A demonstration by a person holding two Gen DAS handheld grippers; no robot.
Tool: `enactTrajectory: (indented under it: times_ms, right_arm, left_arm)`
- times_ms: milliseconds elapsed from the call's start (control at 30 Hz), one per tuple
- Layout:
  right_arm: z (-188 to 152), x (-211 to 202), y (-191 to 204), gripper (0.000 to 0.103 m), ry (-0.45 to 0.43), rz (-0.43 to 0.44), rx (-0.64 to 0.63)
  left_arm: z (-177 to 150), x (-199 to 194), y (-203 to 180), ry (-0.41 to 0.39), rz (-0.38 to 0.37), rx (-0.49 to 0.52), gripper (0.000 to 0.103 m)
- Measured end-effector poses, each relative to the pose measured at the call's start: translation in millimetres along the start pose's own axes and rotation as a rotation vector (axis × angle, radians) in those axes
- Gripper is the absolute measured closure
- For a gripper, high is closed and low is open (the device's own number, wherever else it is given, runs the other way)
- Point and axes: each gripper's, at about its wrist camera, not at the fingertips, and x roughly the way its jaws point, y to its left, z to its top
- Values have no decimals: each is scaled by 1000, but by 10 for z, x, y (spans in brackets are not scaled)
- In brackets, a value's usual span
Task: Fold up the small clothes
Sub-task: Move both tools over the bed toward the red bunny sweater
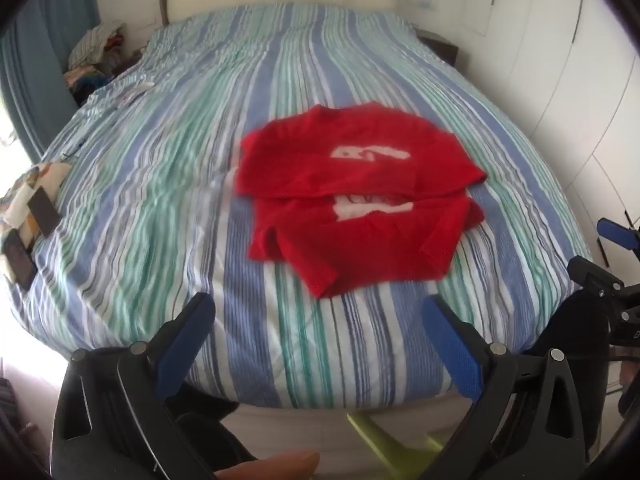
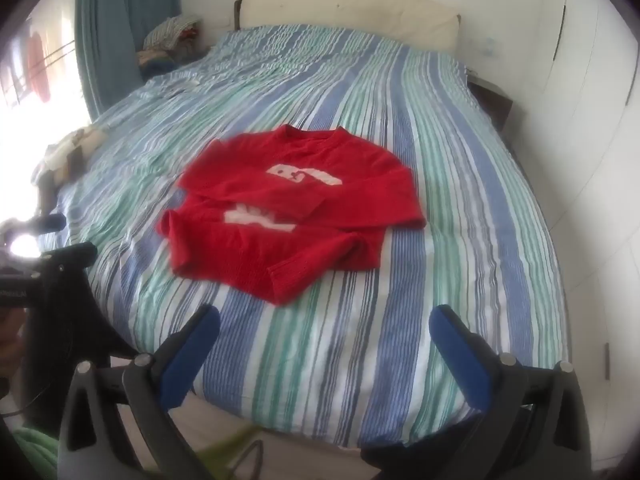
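Note:
A small red sweater (image 1: 352, 196) with white lettering lies on the striped bed cover (image 1: 160, 184), both sleeves folded across its front. In the right wrist view the red sweater (image 2: 288, 208) sits mid-bed, its hem toward me. My left gripper (image 1: 316, 320) hovers open above the bed's near edge, short of the sweater, with nothing between its blue pads. My right gripper (image 2: 324, 328) is also open and empty, held back from the sweater's hem. The right gripper's black body shows at the right edge of the left wrist view.
A pile of clothes (image 1: 96, 56) sits at the bed's far left corner by a blue curtain (image 2: 120, 20). Folded cloth and dark items (image 1: 28, 216) lie on the bed's left edge. White wardrobe doors (image 1: 560, 60) run along the right. A headboard (image 2: 348, 12) is at the back.

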Motion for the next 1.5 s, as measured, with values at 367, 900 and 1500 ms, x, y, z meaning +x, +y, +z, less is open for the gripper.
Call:
enactTrajectory:
  times_ms: [367, 900, 1500]
  right_arm:
    - [-5, -49, 51, 0, 32, 45, 45]
    - [58, -163, -67, 0, -22, 34, 120]
    - [152, -295, -292, 0, -106, -2, 156]
  left_arm:
    - [-67, 6, -66, 55, 58, 53, 0]
    - [-34, -65, -46, 60, 77, 34, 1]
    - [173, -265, 139, -4, 57, 32, 1]
